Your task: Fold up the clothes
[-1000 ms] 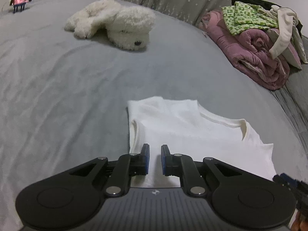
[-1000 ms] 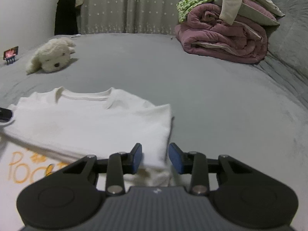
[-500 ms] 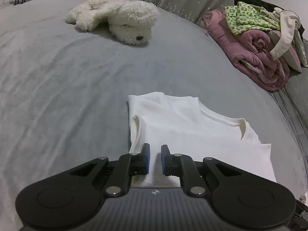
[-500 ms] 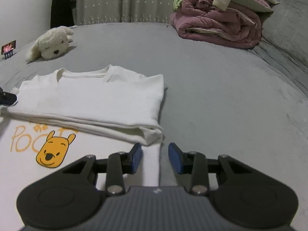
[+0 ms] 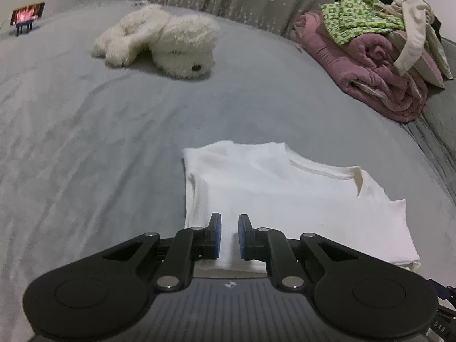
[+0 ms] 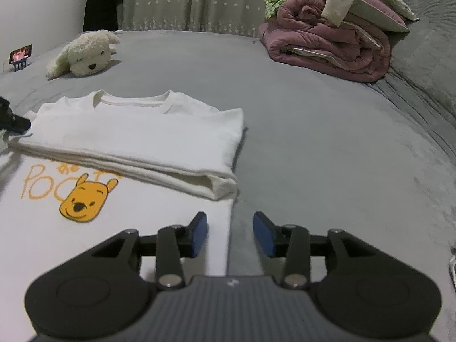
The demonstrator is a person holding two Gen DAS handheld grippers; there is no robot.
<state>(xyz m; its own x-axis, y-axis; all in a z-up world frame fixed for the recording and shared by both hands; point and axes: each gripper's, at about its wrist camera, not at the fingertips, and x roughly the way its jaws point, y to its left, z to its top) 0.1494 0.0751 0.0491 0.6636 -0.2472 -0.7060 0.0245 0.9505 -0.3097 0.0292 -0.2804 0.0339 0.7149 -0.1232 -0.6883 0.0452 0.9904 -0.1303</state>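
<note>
A white T-shirt (image 5: 285, 199) lies on the grey bed, its top part folded down over the lower part. The right wrist view shows the folded layer (image 6: 136, 139) and below it the front with a yellow bear print (image 6: 85, 199). My left gripper (image 5: 229, 235) is open with a narrow gap, just above the shirt's left edge, holding nothing. My right gripper (image 6: 230, 235) is open and empty, over the shirt's right edge near the fold's corner. The left gripper's tip (image 6: 11, 119) shows at the far left of the right wrist view.
A white plush dog (image 5: 165, 45) lies at the back of the bed (image 5: 85, 142). A pile of pink quilt and clothes (image 5: 384, 57) sits at the back right. A small phone on a stand (image 5: 27, 18) is at the far left. Curtains hang behind.
Both grippers have pulled back from the fold, leaving the top part laid over the shirt. The right view now shows the bear print. The right jaws have opened wider.
</note>
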